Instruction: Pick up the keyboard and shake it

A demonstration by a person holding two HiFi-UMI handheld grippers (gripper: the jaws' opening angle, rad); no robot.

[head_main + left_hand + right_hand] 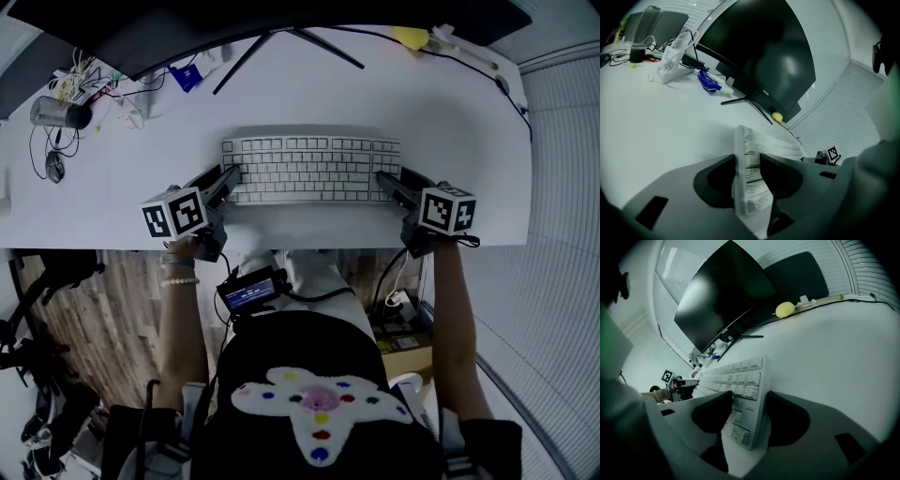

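As left gripper, right gripper clamp keyboard

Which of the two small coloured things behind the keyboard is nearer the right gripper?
The yellow lump, right of the monitor stand, straight beyond the right gripper; the blue one lies left of the stand.

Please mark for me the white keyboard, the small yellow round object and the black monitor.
white rectangular keyboard (309,171): head view, middle of its key field.
small yellow round object (785,309): right gripper view, its centre.
black curved monitor (764,51): left gripper view, middle of the dark screen.
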